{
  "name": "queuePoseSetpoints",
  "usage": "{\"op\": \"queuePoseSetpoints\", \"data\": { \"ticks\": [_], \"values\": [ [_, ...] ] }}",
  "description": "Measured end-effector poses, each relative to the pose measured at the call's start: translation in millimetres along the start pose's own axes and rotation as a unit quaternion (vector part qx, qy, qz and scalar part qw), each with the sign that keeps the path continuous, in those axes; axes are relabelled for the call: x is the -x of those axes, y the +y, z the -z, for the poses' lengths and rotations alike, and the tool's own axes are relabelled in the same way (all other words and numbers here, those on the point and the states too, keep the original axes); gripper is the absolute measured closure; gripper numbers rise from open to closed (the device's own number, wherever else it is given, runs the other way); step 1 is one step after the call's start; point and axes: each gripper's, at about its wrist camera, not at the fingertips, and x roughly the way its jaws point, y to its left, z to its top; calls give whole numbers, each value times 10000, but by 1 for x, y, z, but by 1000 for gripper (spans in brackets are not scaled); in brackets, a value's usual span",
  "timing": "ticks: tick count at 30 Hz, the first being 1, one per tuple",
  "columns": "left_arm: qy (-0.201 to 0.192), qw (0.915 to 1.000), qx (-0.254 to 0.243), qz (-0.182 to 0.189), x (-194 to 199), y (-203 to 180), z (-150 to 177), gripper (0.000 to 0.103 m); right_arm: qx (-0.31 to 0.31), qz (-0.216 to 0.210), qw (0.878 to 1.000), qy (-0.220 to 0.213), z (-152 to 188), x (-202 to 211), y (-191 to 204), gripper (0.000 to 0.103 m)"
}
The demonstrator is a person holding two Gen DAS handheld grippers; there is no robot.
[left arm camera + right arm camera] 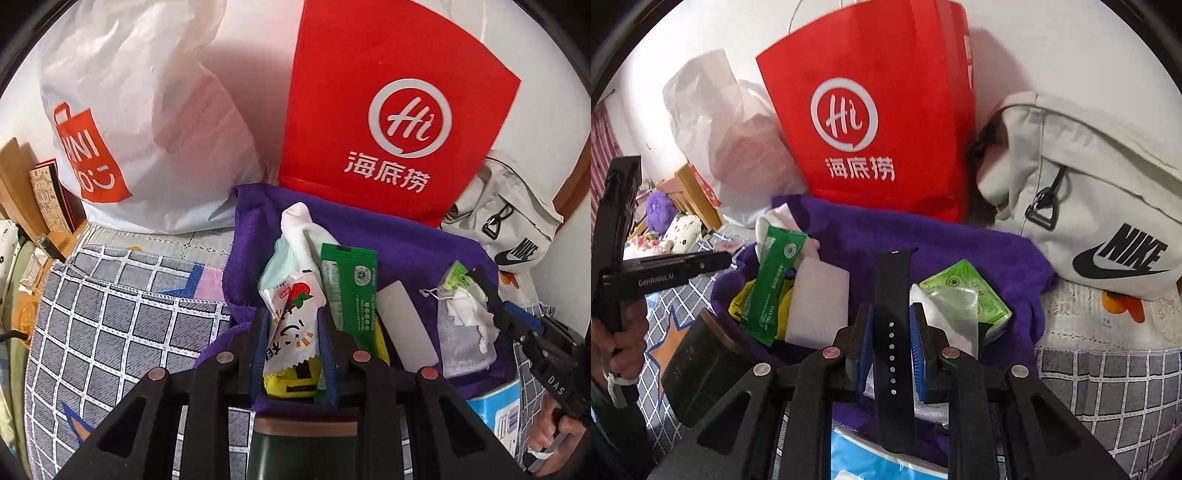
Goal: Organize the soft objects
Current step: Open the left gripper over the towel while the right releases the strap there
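On the bed, over a grey checked blanket point(122, 325), a purple towel point(413, 243) lies bunched up like a nest with soft items piled in it. Left gripper point(295, 332) fingers nearly closed, clamped on a white snack packet point(295, 317) with a strawberry print; packet stands upright between the blue pads, above the towel's near edge, a yellow packet point(284, 384) just below it. Behind the snack packet: a white sock point(299, 225) and a green sachet point(351, 284), both leaning on the pile. Right gripper point(891, 332) fingers also nearly closed, pinching a black watch strap point(892, 314); strap runs lengthwise between the pads, its holed end toward the camera, other end sticking up over the towel. A white foam block point(820, 302) lies in the towel left of the strap, a green tissue pack point(967, 295) right of it with clear wrapping and a mesh pouch point(461, 343) beside. Red paper bag point(879, 110) stands against the wall just behind the towel. White plastic shopping bag point(147, 122) to its left, off-white Nike bag point(1089, 206) to its right, both on the bed. Dark box point(701, 365) sits at the towel's near left edge in the right wrist view. A light blue pack point(498, 406) pokes out under the towel's near side. Person's hand point(554, 432) grips the right gripper's handle.
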Motion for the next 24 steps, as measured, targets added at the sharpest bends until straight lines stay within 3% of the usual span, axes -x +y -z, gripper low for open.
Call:
{"op": "queuePoseSetpoints", "data": {
  "ticks": [11,15,16,18,20,22,24],
  "values": [
    [162,9994,63,285,-21,3,-3,74,-54,179,9989,421,4,-28,-6,83],
    [247,9988,19,434,-26,-3,-2,58,-76,192,9989,427,5,-28,-7,81],
    [264,9986,17,450,-27,-4,-2,55,-72,190,9989,420,4,-28,-7,79],
    [323,9982,35,509,-28,-5,-1,52,-50,204,9991,382,3,-27,-5,59],
    [307,9977,65,603,-24,-5,-1,46,-25,297,9992,264,2,-19,-2,55],
    [245,9980,77,572,-19,-4,0,34,10,308,9994,166,-1,-11,1,51],
    [213,9986,30,481,-13,-5,0,32,36,379,9993,32,-3,-1,5,39]
  ]
}}
